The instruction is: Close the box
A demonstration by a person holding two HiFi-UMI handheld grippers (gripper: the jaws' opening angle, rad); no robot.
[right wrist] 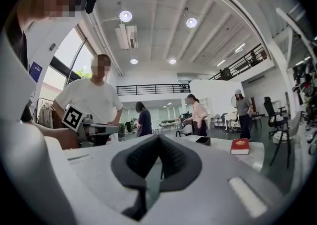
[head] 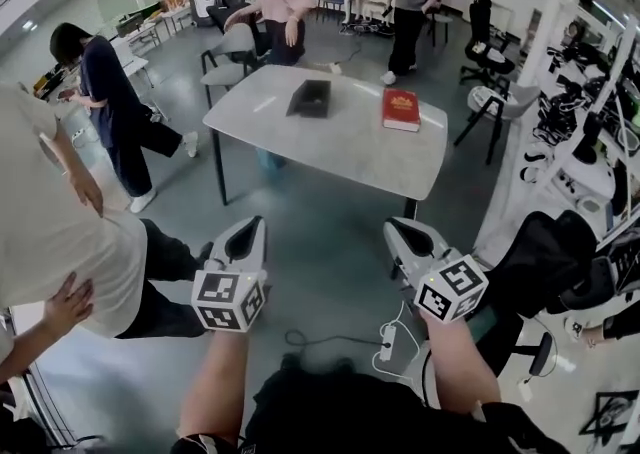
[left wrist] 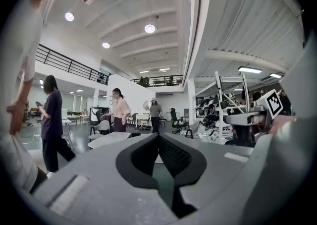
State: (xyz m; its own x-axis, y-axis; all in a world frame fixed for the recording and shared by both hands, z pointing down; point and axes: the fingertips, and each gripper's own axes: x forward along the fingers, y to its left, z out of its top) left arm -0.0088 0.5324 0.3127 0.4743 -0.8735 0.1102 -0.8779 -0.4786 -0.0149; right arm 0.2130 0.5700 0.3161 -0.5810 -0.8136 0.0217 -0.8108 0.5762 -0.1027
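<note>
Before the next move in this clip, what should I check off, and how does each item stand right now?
1. Left gripper empty, jaws together: ok.
2. Right gripper empty, jaws together: ok.
3. Table within reach: not ok, open floor lies between.
4. Which item to close, dark box or red item: cannot tell.
5. Dark box lid state: cannot tell.
6. Walkway: not ok, power strip by the feet.

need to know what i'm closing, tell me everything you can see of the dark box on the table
The dark box is low, rectangular, black or dark grey and matte-looking. It lies flat on the white table, about mid-width toward the far edge, apart from the red book-like item to its right. Its top looks darker inside a rim, as if open, but it is too small to be sure. Only the tabletop touches it.
</note>
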